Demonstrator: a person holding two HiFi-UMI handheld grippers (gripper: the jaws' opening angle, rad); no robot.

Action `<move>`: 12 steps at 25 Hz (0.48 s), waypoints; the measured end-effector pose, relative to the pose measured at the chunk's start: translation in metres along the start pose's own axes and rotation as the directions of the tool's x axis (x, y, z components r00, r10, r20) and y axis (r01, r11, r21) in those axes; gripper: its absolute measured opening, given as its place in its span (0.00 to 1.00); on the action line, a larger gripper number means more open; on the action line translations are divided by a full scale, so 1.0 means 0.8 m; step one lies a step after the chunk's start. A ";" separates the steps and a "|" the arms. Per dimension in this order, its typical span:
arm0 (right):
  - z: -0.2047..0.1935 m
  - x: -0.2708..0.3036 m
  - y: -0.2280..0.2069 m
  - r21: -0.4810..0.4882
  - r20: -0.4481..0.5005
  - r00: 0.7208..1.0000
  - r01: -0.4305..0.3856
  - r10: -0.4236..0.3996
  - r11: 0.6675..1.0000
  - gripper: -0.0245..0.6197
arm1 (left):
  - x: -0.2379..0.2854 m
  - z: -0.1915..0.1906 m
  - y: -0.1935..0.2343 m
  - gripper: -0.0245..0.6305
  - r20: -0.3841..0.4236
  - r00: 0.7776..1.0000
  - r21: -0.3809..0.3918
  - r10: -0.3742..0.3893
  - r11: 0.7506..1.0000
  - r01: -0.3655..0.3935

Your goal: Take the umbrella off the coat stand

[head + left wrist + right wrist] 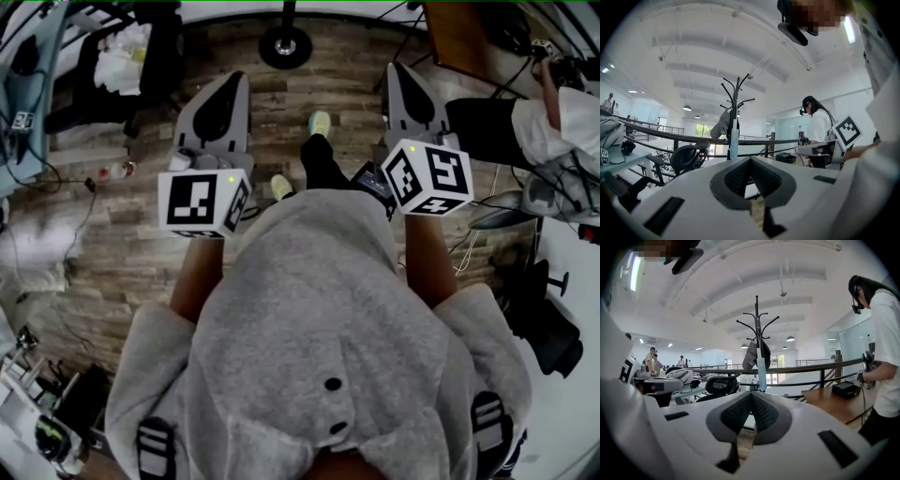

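A black coat stand (734,101) rises ahead beyond the railing, with a slim pale blue umbrella (734,143) hanging down its pole and a grey cap (721,125) beside it. The right gripper view shows the same coat stand (758,324), umbrella (761,373) and cap (750,357). In the head view only the stand's round base (285,45) shows on the wood floor. My left gripper (750,160) and right gripper (751,395) both point level at the stand from a distance, jaws shut and holding nothing. From above, the left gripper (232,80) and right gripper (398,70) are side by side.
A dark railing (656,133) crosses in front of the stand. A black office chair (686,157) stands to the left. To the right, a person in a white shirt (883,338) stands by a wooden desk (834,401) with a black box (846,389). Cables lie on the floor (80,225).
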State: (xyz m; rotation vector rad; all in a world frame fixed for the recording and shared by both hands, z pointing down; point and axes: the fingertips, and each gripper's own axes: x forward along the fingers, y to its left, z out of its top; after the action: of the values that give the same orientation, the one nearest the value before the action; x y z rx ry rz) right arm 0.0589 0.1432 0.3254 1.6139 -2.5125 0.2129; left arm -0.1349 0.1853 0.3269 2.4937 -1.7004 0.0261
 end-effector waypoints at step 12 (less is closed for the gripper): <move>0.013 0.064 -0.054 -0.017 0.006 1.000 -0.018 0.019 1.000 0.05 | 0.089 0.004 0.002 0.06 -0.021 1.000 0.009 -0.001 1.000 0.001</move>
State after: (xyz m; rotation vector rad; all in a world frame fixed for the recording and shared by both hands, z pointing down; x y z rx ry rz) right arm 0.0767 0.0776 0.3270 1.5879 -2.5275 0.1892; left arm -0.1102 0.1181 0.3295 2.4914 -1.6950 0.0598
